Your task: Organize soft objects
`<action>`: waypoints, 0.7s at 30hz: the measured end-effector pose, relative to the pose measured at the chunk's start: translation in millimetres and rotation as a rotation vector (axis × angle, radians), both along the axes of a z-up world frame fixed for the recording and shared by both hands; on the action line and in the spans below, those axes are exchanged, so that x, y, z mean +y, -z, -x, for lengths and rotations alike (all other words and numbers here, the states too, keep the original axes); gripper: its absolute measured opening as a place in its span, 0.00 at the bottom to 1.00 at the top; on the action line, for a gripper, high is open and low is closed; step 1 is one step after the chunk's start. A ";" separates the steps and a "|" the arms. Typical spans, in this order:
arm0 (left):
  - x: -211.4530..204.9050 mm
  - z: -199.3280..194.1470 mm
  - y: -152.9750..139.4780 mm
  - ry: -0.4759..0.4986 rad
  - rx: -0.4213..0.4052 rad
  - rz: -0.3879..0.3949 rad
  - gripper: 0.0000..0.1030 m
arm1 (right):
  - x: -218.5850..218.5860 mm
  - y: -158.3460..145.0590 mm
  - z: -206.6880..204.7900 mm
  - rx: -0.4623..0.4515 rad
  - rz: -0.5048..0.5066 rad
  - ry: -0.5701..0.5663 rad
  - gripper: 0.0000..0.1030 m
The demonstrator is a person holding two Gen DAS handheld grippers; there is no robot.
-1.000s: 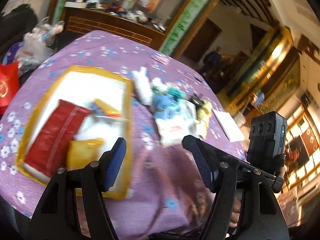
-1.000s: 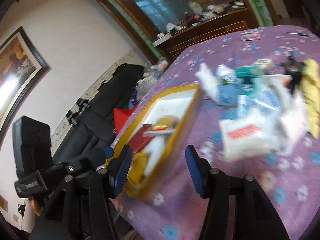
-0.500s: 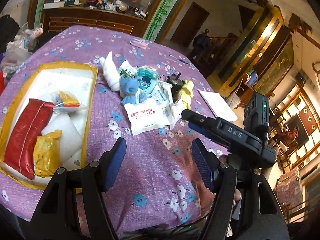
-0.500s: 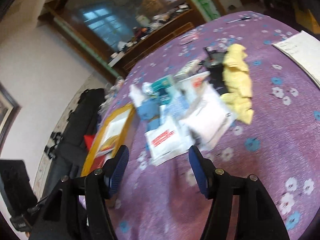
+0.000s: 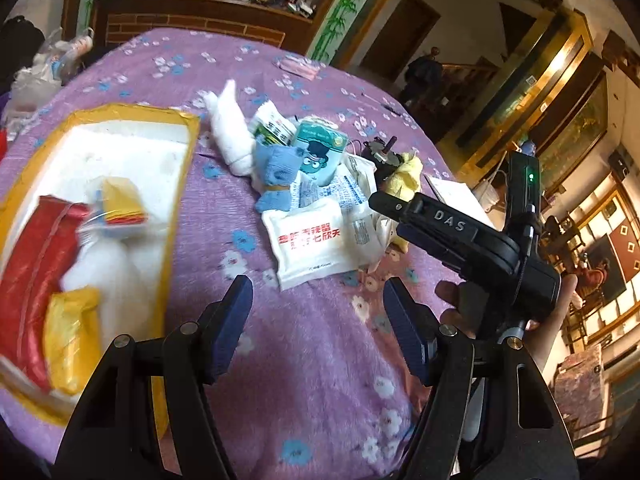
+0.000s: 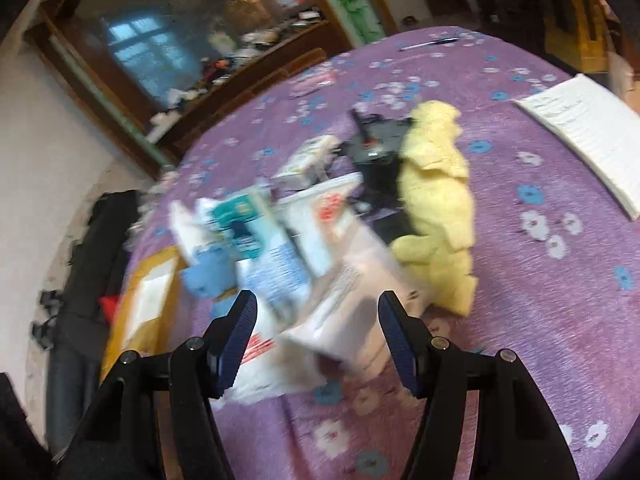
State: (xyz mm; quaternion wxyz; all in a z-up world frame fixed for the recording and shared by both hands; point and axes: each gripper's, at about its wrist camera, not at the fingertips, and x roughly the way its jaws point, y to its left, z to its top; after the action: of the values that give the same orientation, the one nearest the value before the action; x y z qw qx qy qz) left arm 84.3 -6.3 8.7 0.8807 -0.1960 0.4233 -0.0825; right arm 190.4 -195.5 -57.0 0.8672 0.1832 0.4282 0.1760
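Note:
A pile of soft packets lies mid-table: a white pack with red print (image 5: 308, 240), a blue cloth (image 5: 276, 176), a teal tissue pack (image 5: 320, 150), a white roll (image 5: 230, 128) and a yellow cloth (image 6: 436, 208). A yellow-rimmed white tray (image 5: 188, 152) at the left holds a red pack (image 5: 36, 272), a yellow pack (image 5: 74, 336) and white stuffing (image 5: 108, 276). My left gripper (image 5: 316, 320) is open and empty, just short of the white pack. My right gripper (image 6: 314, 328) is open and empty, over a clear plastic packet (image 6: 348, 320) at the pile's near edge; its body (image 5: 460, 236) shows in the left wrist view.
The table wears a purple flowered cloth (image 5: 320, 380). A white paper pad (image 6: 584, 120) lies at the right, a black device (image 6: 372, 152) behind the yellow cloth, a pen (image 6: 428, 44) at the far edge. A dark sofa (image 6: 92, 240) and a wooden sideboard (image 5: 192, 16) stand beyond the table.
Both grippers swung from the tray toward the pile and came closer to it. The right gripper now hangs right over the pile's near edge. Both stay open.

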 end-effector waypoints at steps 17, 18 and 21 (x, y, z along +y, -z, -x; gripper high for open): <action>5.5 -87.3 55.0 -0.068 0.223 0.089 0.66 | -50.1 4.5 27.6 0.021 -0.074 0.036 0.56; 3.5 -88.7 57.7 -0.069 0.229 0.085 0.66 | -53.1 4.6 30.7 0.024 -0.062 0.044 0.50; -2.5 -91.3 63.7 -0.076 0.229 0.068 0.66 | -57.2 9.8 29.3 0.040 -0.064 0.054 0.47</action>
State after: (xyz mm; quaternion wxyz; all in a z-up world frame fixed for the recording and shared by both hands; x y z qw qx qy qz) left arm 175.6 -8.8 -55.0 0.8218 -0.2499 0.5105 -0.0404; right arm 161.1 -252.7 -66.7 0.8567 0.2260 0.4343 0.1623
